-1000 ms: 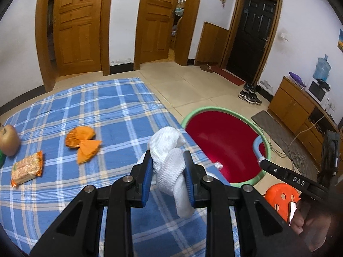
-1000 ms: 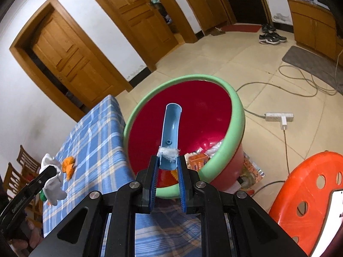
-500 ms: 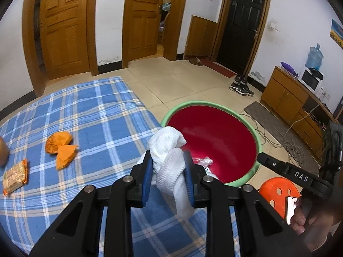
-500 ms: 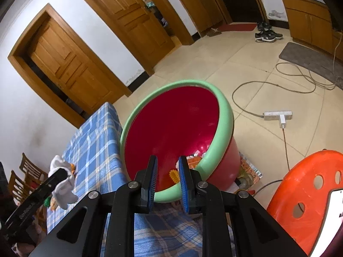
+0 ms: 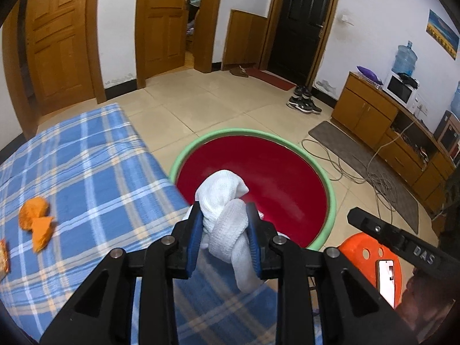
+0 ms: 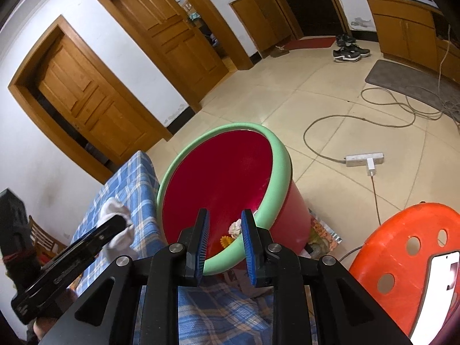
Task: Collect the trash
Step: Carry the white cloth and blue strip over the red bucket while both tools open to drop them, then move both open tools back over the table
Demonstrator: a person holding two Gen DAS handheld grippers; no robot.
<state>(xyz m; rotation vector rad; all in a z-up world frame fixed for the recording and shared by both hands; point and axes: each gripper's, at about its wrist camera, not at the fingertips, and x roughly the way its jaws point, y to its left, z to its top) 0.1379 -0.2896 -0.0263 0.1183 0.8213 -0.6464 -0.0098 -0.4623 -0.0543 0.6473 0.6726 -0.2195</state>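
Note:
My left gripper (image 5: 224,215) is shut on a crumpled white paper towel (image 5: 224,201) and holds it over the near rim of the red bin with a green rim (image 5: 330,192). My right gripper (image 6: 224,230) is open and empty, just above the near rim of the same bin (image 6: 281,155). Trash lies at the bin's bottom (image 6: 234,227). The left gripper with the towel (image 6: 115,212) shows at the left of the right wrist view. Orange peels (image 5: 36,221) lie on the blue plaid table (image 5: 86,172).
An orange plastic stool (image 6: 402,258) with a phone on it stands right of the bin. A snack wrapper (image 5: 3,256) lies at the table's left edge. Cables and a power strip (image 6: 365,159) lie on the tiled floor. Wooden doors and cabinets line the walls.
My right gripper let go of the blue curved piece, which dropped out of sight, and opened wider. My left gripper carried the towel rightward from the table to the bin's rim.

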